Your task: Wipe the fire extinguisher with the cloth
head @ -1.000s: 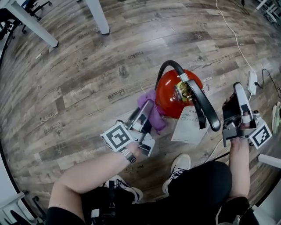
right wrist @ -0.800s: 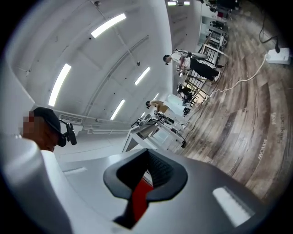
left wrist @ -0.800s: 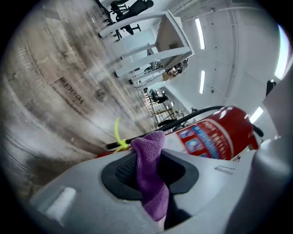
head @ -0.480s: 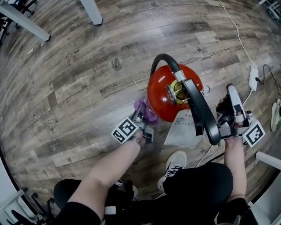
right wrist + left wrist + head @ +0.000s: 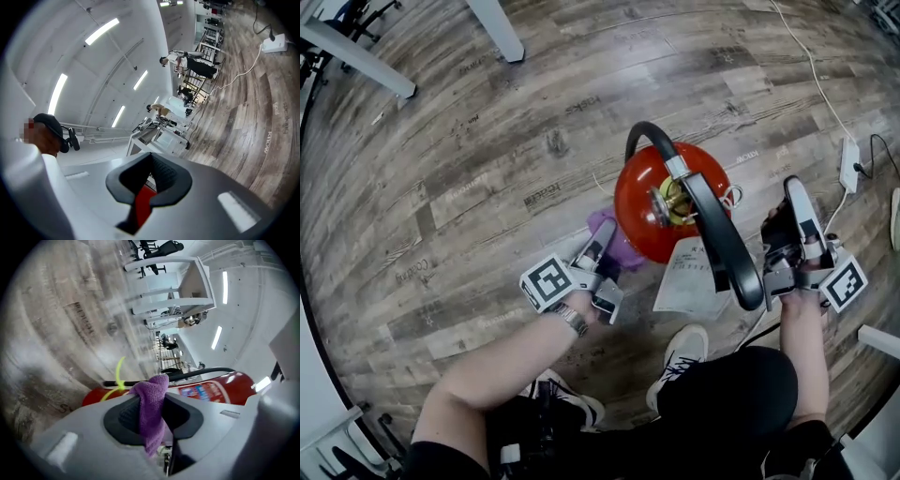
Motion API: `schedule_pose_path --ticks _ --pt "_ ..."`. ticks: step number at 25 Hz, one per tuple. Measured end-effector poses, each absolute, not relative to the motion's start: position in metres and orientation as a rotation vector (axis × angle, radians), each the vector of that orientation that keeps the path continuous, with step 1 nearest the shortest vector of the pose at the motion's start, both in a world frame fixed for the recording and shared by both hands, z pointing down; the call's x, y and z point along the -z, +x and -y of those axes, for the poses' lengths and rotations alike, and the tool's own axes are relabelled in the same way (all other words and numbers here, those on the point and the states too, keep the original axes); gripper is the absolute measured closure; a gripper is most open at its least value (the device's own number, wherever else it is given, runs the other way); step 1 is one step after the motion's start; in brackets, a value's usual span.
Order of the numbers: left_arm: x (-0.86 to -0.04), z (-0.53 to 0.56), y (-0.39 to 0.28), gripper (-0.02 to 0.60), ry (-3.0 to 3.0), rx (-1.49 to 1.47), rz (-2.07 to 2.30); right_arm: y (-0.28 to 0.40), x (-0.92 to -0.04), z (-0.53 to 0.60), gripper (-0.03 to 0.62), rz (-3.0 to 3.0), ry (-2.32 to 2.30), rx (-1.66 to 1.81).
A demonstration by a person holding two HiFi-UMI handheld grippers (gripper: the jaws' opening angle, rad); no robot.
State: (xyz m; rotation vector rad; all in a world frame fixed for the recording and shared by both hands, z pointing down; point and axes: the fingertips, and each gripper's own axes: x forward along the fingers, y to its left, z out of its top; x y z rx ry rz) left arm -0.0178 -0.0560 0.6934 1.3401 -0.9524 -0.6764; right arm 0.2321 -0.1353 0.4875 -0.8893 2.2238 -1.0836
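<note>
A red fire extinguisher [image 5: 647,211] stands upright on the wood floor, with a black lever handle [image 5: 722,244] on top and a black hose [image 5: 645,139]. My left gripper [image 5: 605,238] is shut on a purple cloth [image 5: 617,246], pressed against the cylinder's lower left side. In the left gripper view the cloth [image 5: 152,408] bulges out between the pads in front of the red cylinder [image 5: 211,391]. My right gripper [image 5: 788,202] is shut, just right of the handle. In the right gripper view its pads [image 5: 161,173] meet, with a red strip [image 5: 143,206] behind them.
A white paper tag [image 5: 689,277] hangs from the extinguisher's front. A power strip [image 5: 848,161] and white cable lie on the floor to the right. My shoe [image 5: 680,361] is just below the extinguisher. Table legs [image 5: 492,28] stand at the far left. A yellow-green tie [image 5: 117,378] holds the hose.
My left gripper has sunk down the extinguisher's left side with the cloth, so less of the cloth shows. The right gripper dropped slightly, then stayed beside the handle.
</note>
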Motion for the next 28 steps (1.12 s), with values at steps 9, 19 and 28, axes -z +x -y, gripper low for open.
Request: schedule_pose_path --ticks 9,19,28 --pt "-0.46 0.093 -0.027 0.486 1.962 0.654 0.492 0.221 -0.472 0.132 0.592 -2.241 -0.86 1.054" --pt "-0.352 0.046 0.036 0.483 2.721 -0.194 0.042 0.218 -0.427 0.119 0.592 -2.429 -0.895 0.895" --pt "-0.343 0.012 0.114 0.482 2.936 -0.599 -0.198 0.23 -0.421 0.121 0.592 -2.391 -0.911 0.882"
